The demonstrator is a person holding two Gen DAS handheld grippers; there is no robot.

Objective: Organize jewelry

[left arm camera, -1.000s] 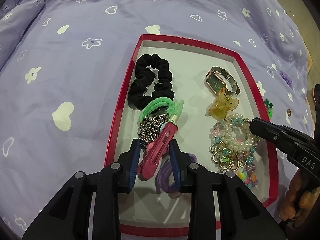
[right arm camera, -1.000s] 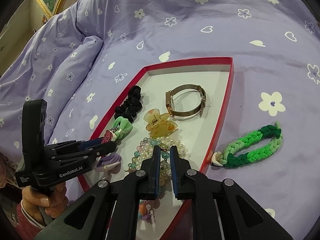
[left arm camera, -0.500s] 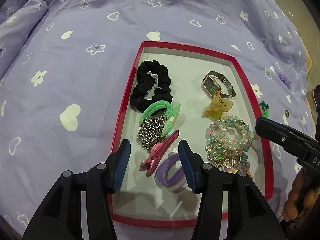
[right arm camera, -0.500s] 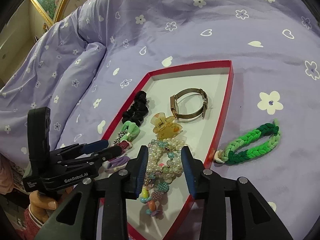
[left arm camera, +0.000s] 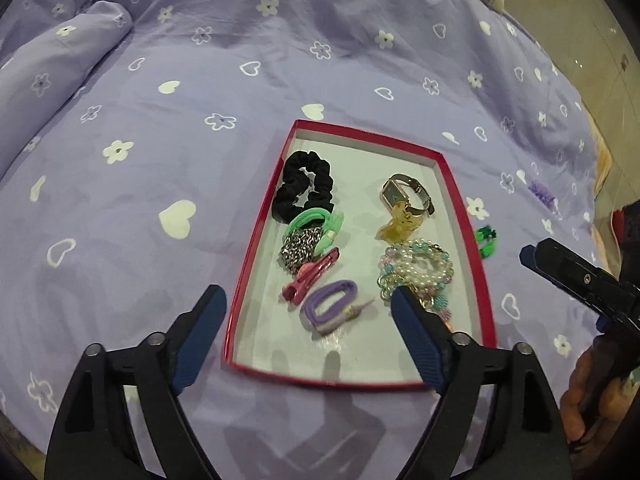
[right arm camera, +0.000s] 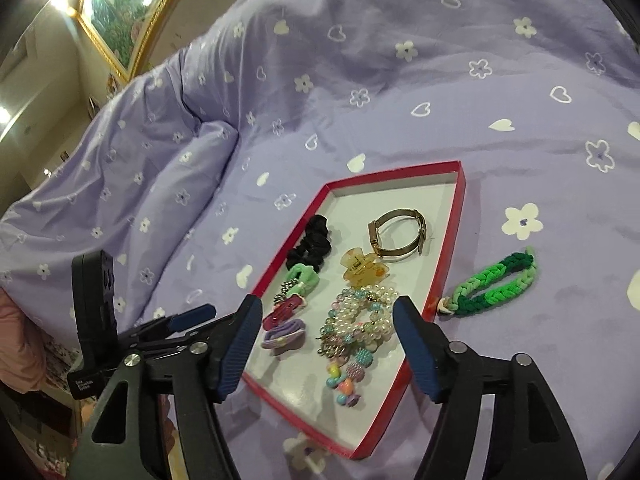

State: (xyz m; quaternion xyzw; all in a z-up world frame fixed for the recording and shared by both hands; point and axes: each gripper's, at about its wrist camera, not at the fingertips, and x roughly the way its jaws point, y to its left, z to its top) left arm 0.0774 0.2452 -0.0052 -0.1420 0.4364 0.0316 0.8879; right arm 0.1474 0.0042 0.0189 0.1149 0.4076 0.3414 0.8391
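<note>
Purple bedspread [left arm camera: 200, 92] w/ white hearts & flowers covers the bed; gilt-framed picture [right arm camera: 120, 12] on the wall behind. Red-rimmed tray [left arm camera: 256, 240] sits mid-bed, long axis running away from my left cam, plenty of bare spread on its left and far sides.

Along tray's left edge, far to near: black scrunchie [left arm camera: 304, 188], green hair tie [left arm camera: 316, 220] over a silver chain [left arm camera: 300, 248], pink clip [left arm camera: 310, 278] lying diagonal w/ its tip toward the far right, purple hair tie [left arm camera: 332, 310] also diagonal. Along the right edge: watch [left arm camera: 404, 196], face toward the left edge; amber claw clip [left arm camera: 400, 226] touching it; bead & pearl pile [left arm camera: 420, 272] nearest.

Green braided bracelet [right arm camera: 496, 284] lies on the spread just outside tray's right edge, long axis slanting up to the right, shell end by the rim.

My left claw [left arm camera: 308, 340] hangs over tray's near end, fingers wide apart, holding nothing. Right claw [right arm camera: 324, 348] also spread wide, empty, over the bead pile.
</note>
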